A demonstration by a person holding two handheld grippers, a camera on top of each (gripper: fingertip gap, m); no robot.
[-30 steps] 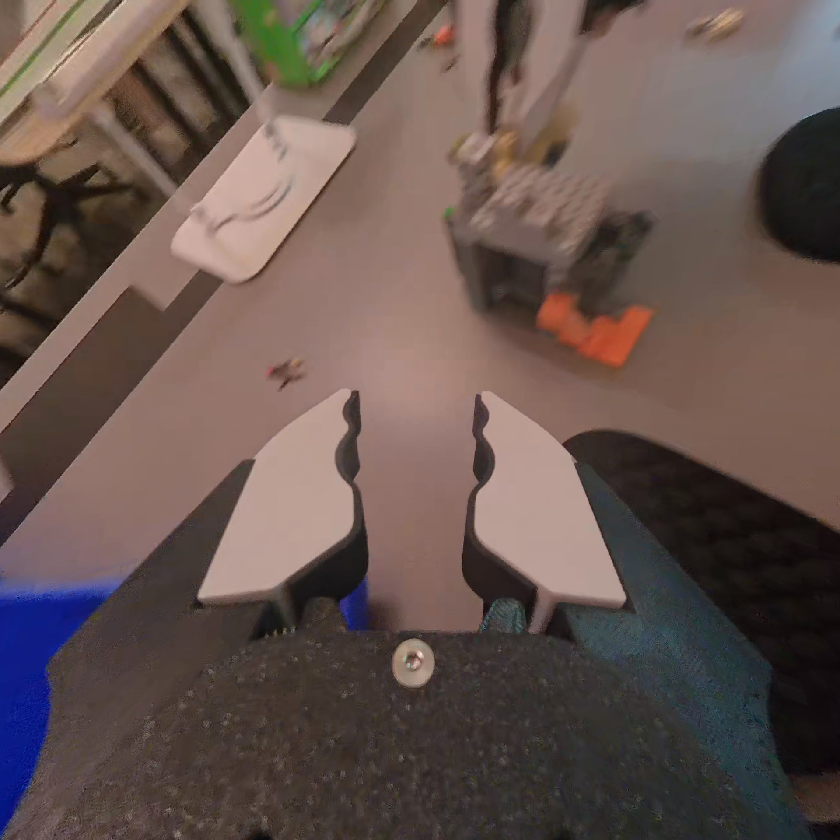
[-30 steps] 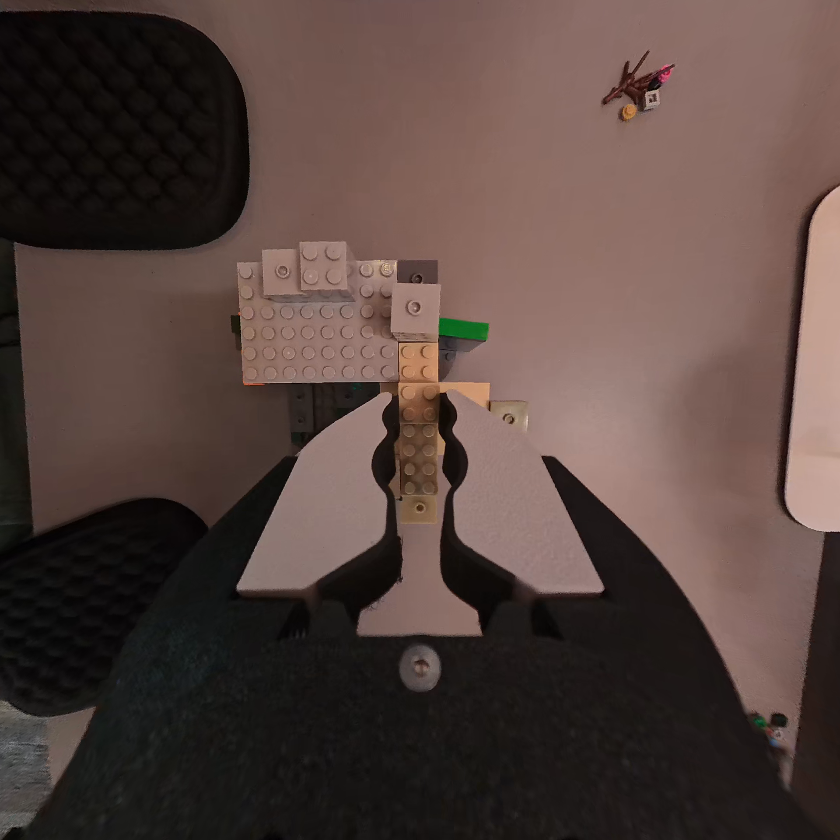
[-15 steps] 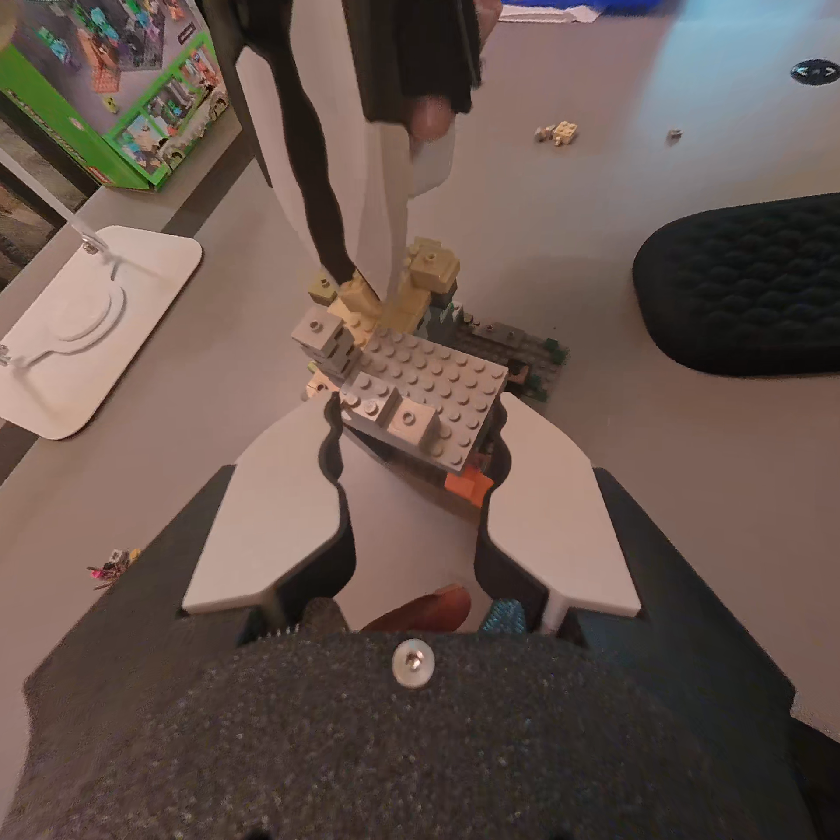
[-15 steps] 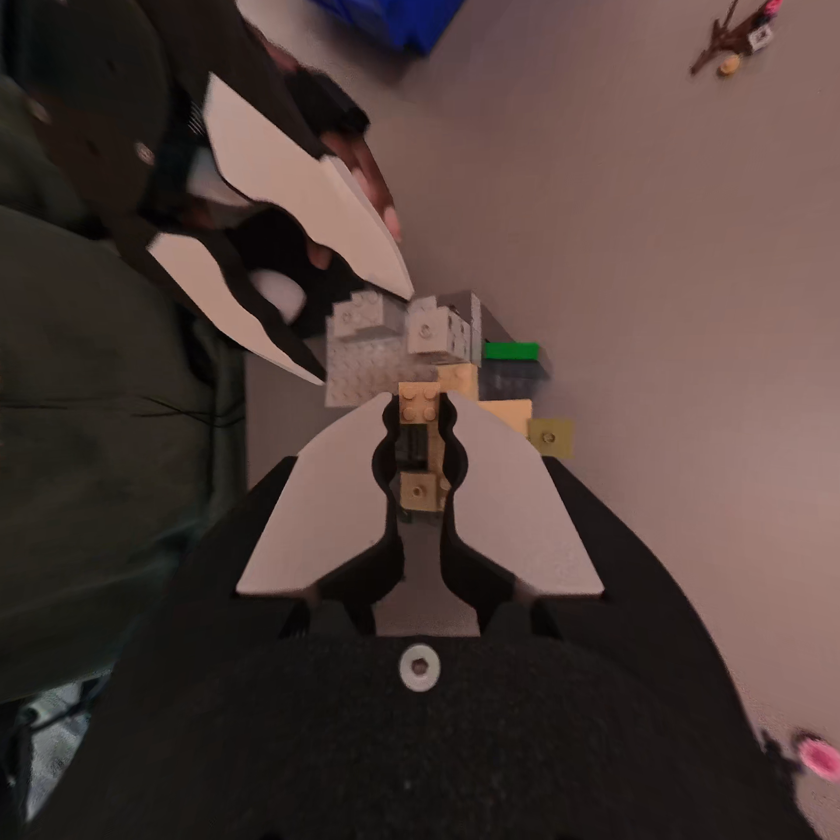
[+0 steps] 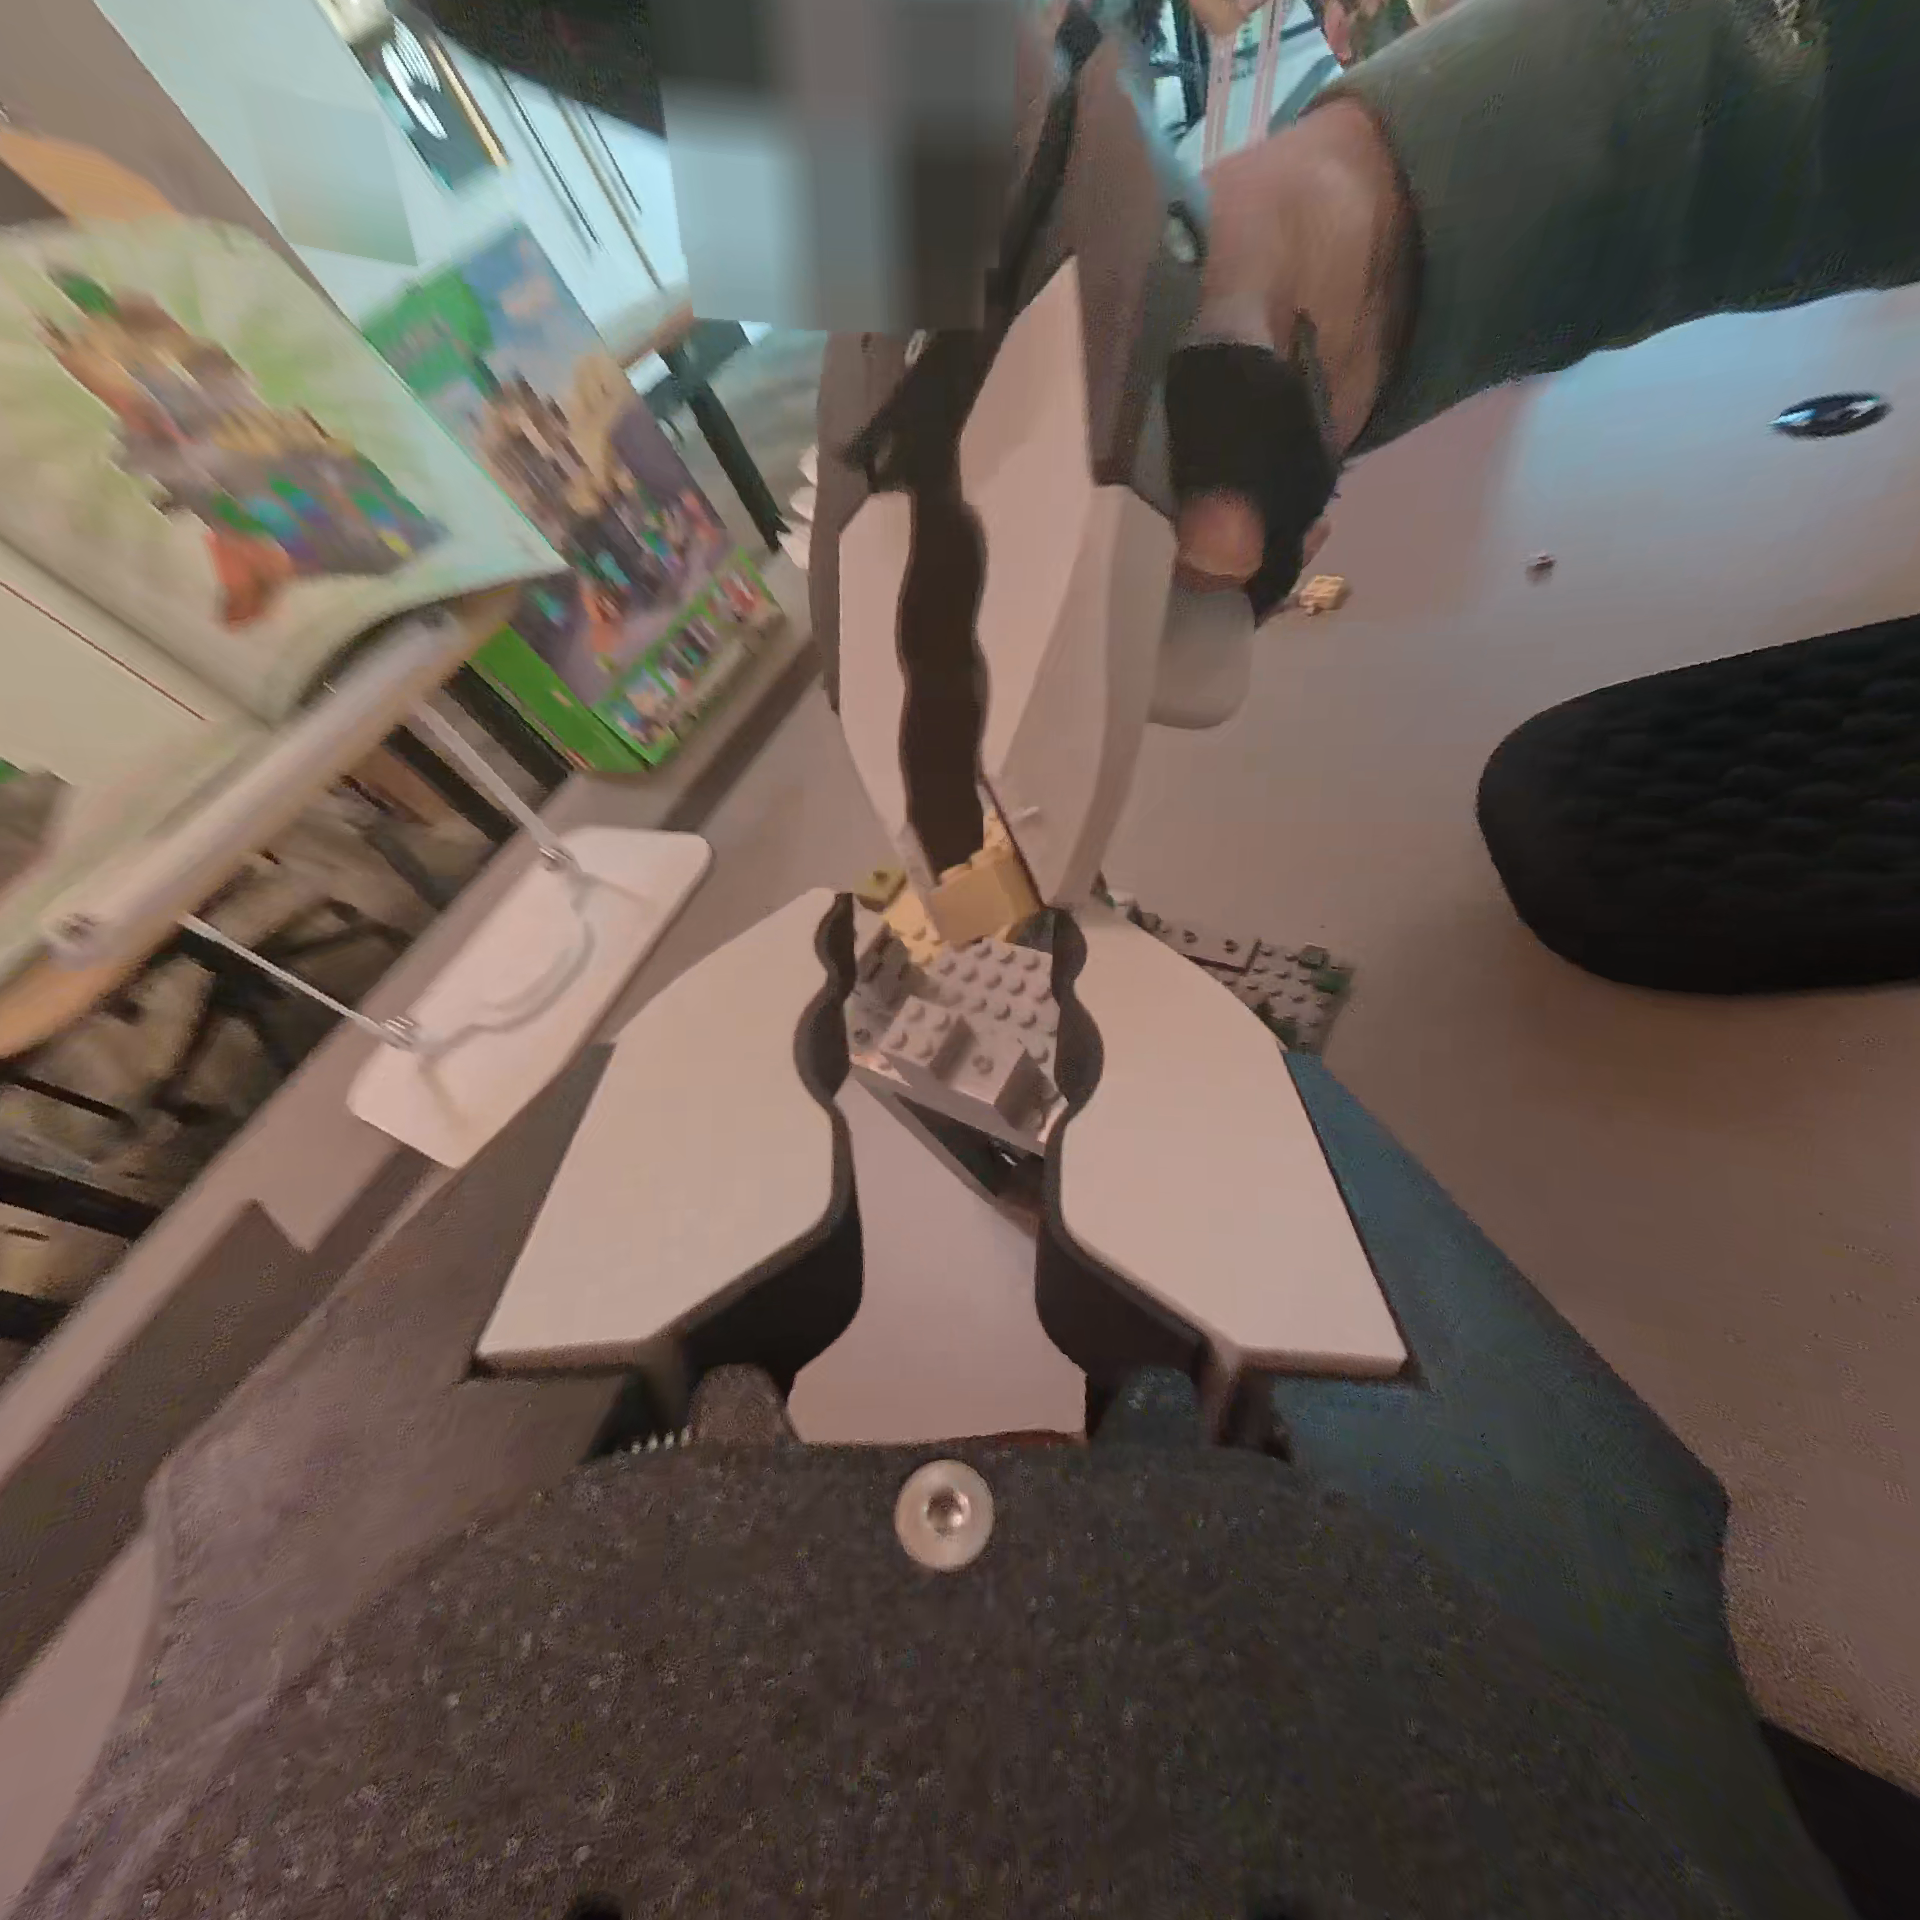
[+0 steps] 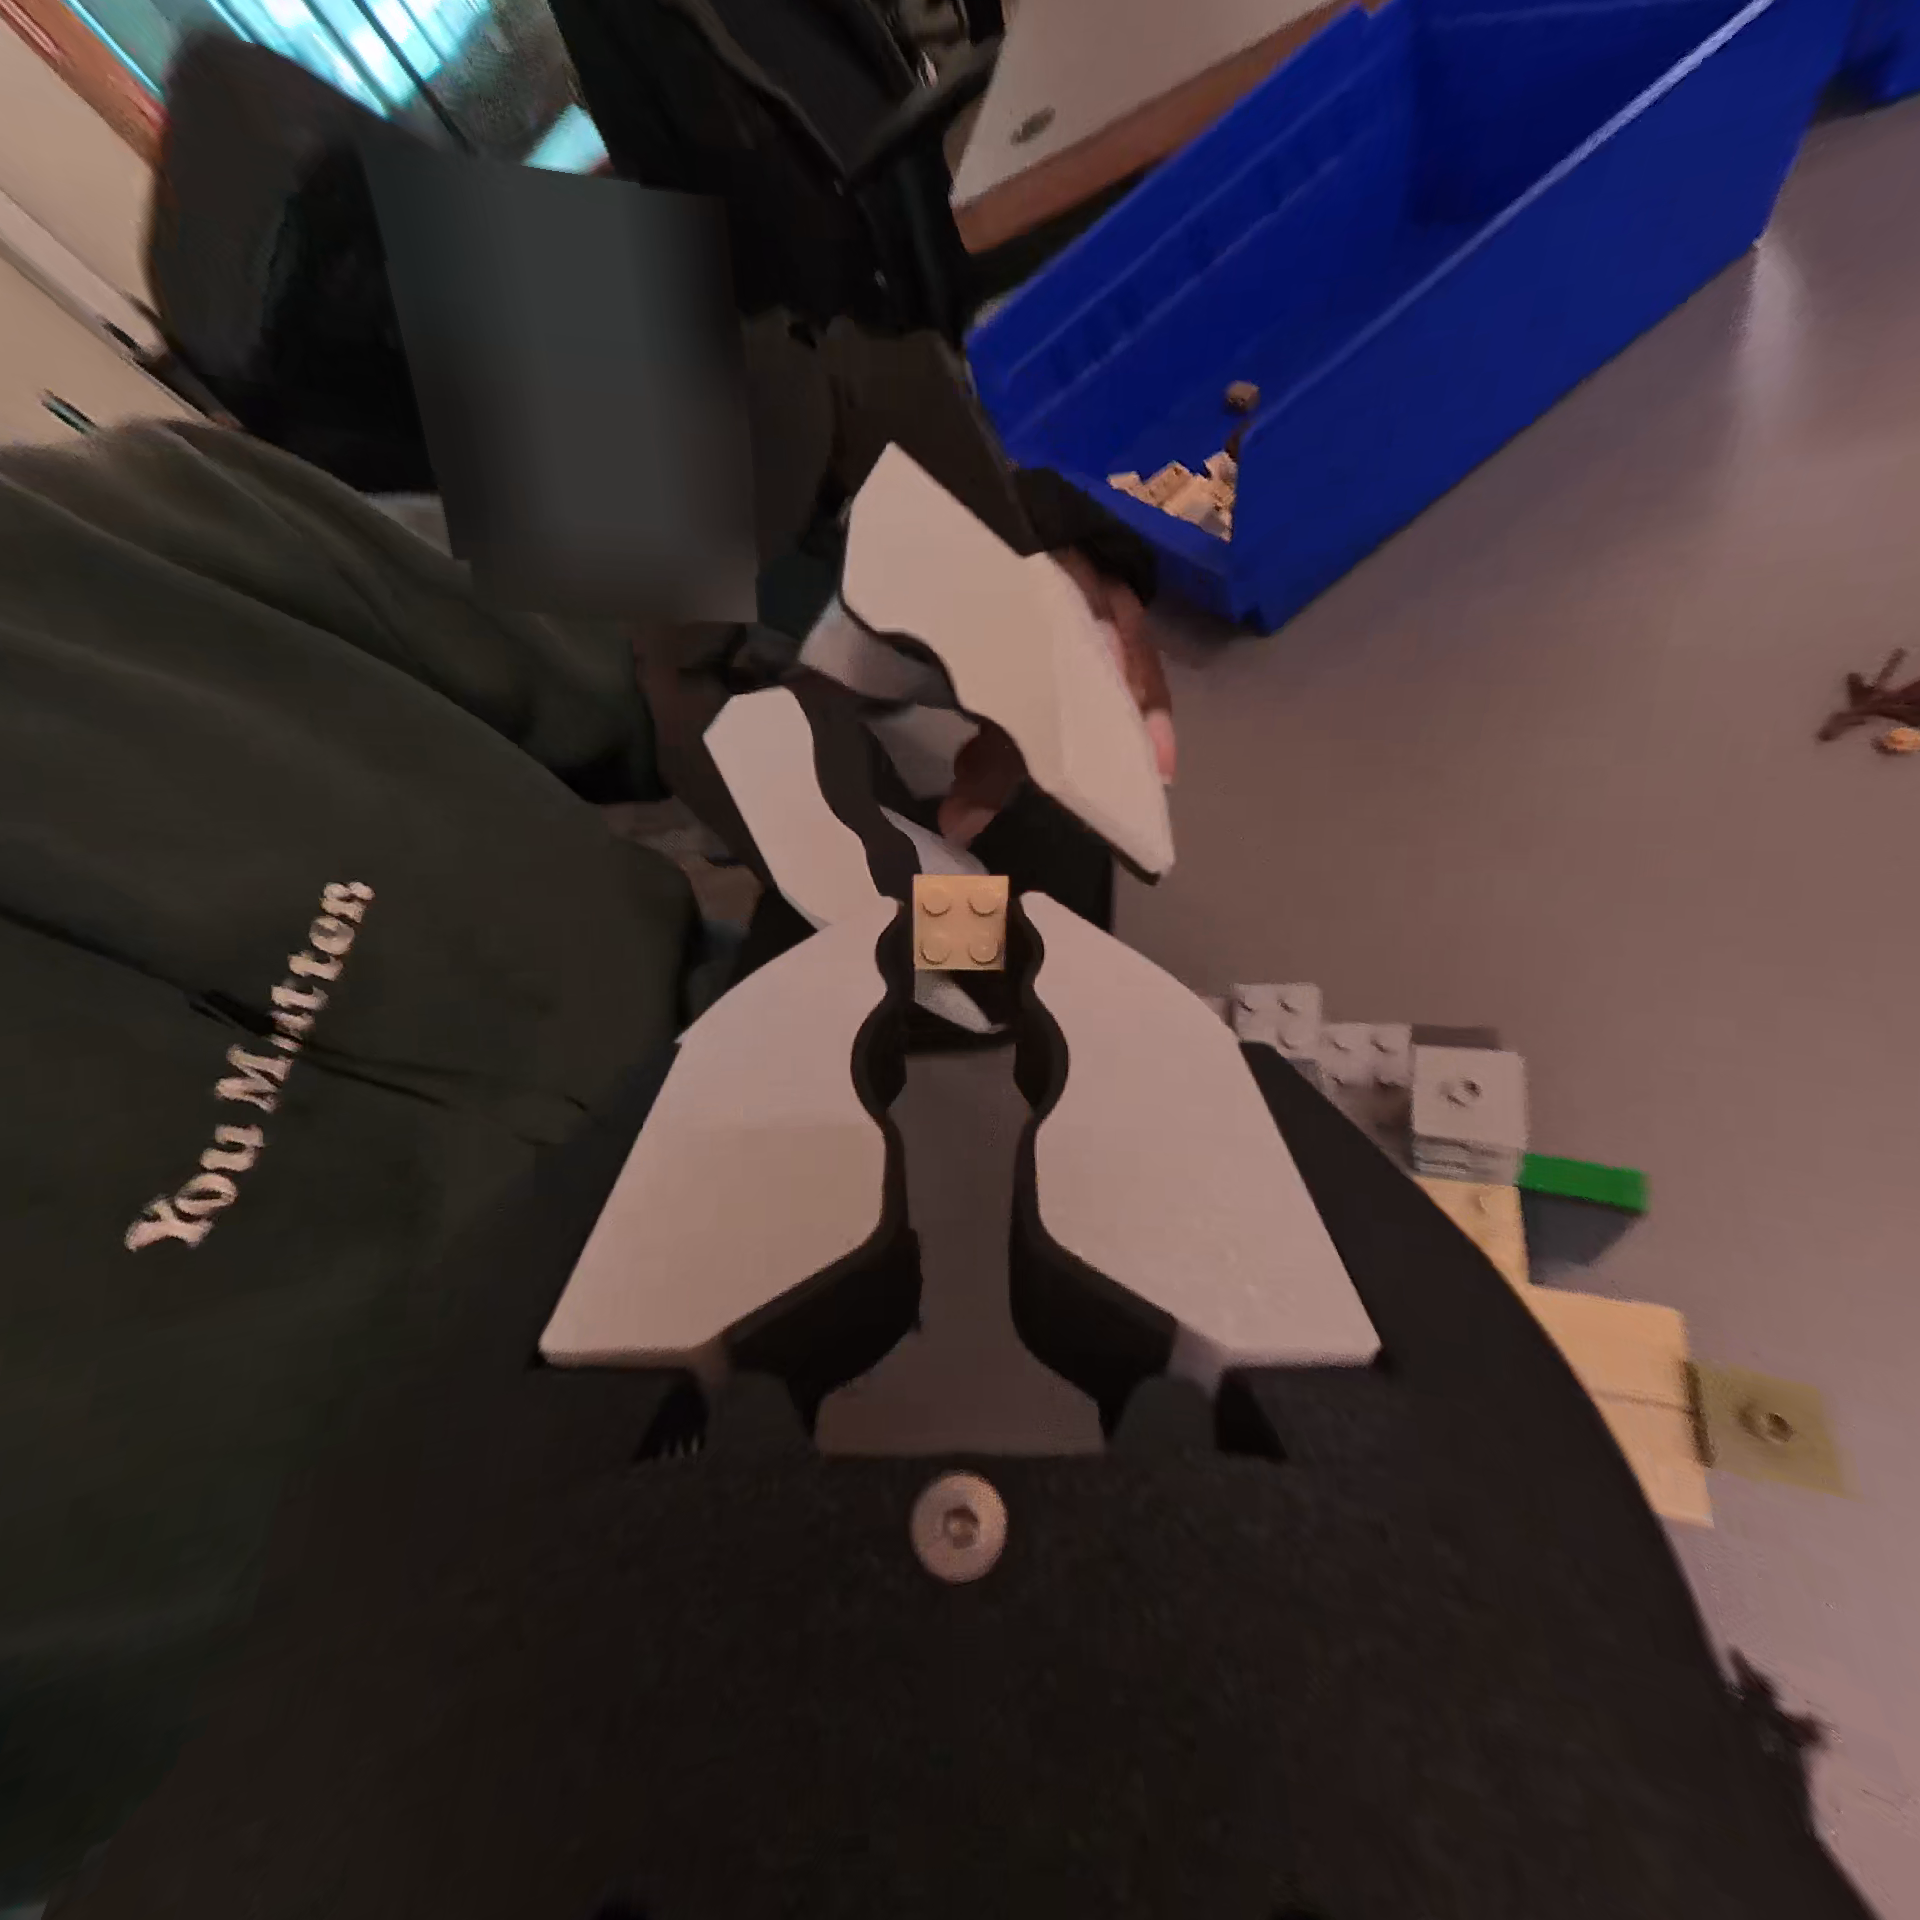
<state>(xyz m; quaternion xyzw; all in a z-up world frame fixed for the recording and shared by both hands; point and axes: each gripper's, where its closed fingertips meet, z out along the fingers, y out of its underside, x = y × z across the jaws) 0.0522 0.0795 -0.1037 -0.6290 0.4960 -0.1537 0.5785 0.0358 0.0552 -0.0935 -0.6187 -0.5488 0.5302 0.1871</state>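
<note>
Now right gripper (image 6: 961, 935), lifted clear of grey brick build (image 6: 1455, 1112), pinches tan brick (image 6: 961, 923); left gripper (image 5: 951, 997) gapes empty over build, earlier away.

Each camera sits just behind its own gripper and looks forward along the fingers, low and close over the table (image 5: 1558, 1195). The two views face one another; both take in the brick model (image 5: 966, 1023) and the opposite gripper.
</note>
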